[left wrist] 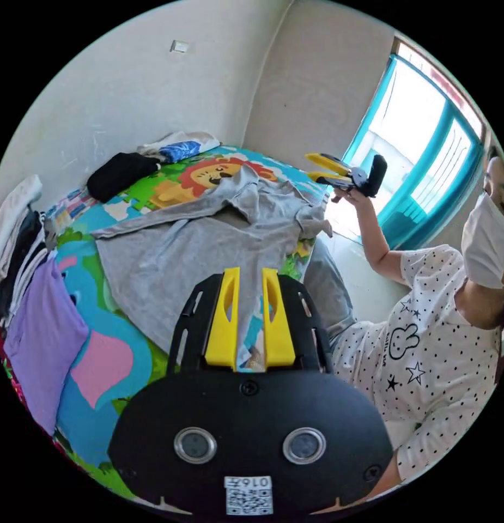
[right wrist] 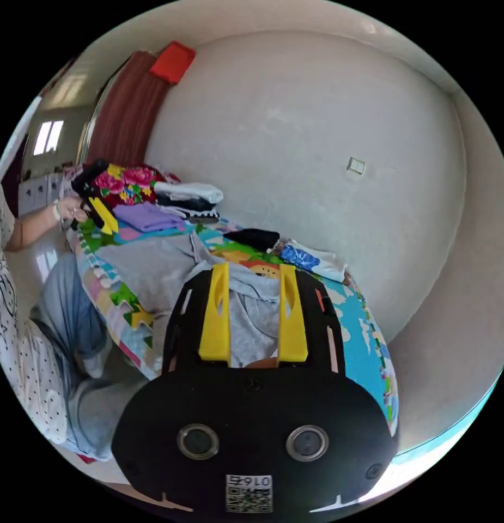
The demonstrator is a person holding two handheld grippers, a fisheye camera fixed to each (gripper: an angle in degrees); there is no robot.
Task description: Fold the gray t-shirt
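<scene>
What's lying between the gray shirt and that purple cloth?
In the left gripper view, bare colourful play mat separates the gray t-shirt from the purple cloth.

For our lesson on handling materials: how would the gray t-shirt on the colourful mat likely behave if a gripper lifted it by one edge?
The gray t-shirt would probably droop: it already lies rumpled, with bunched folds near the collar. It looks thin, so likely light. On the colourful mat it may drag and bunch rather than slide as one piece.
</scene>
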